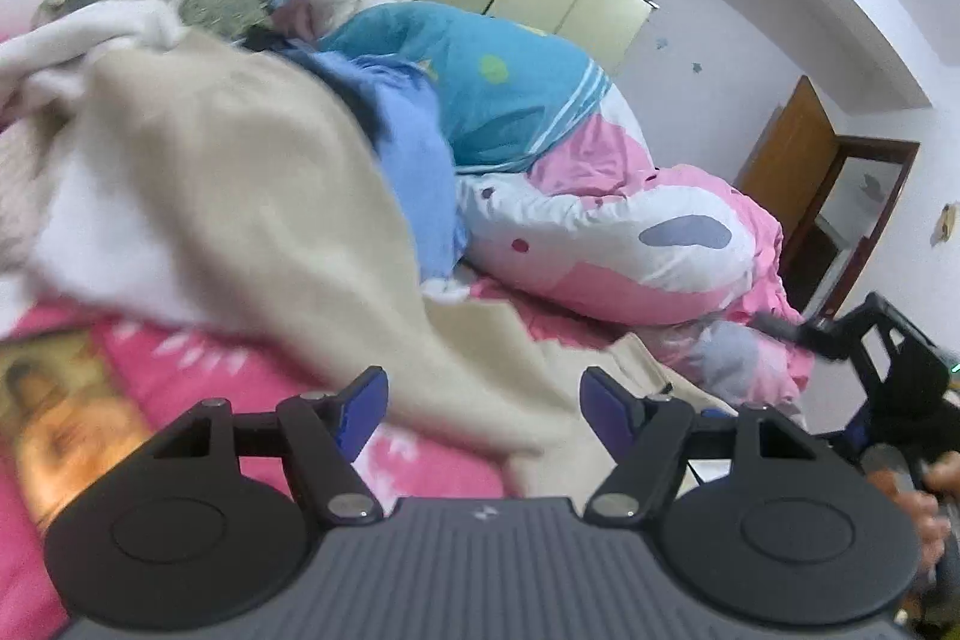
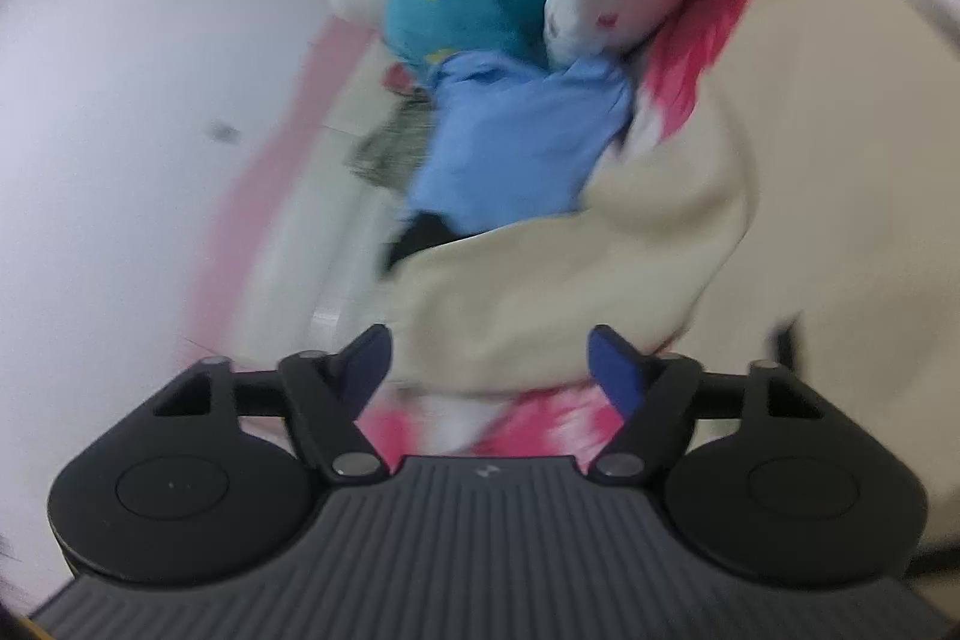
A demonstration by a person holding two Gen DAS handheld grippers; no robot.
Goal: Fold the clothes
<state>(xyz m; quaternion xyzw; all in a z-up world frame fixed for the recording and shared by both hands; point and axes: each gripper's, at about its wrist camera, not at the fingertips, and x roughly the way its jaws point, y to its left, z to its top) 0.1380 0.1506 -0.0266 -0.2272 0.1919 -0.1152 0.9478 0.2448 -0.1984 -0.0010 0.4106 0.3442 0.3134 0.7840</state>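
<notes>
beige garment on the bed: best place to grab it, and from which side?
Probably the low corner of the beige garment, where it thins out flat on the pink sheet just ahead of the left tool. Come in low from the near edge of the bed; the jaws stand open. Farther back the cloth bunches into thick folds against the blue garment.

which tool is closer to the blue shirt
Right, as far as the blur shows. The right tool faces the blue shirt just beyond the beige cloth; the left tool sits farther back, most of that cloth between.
</notes>
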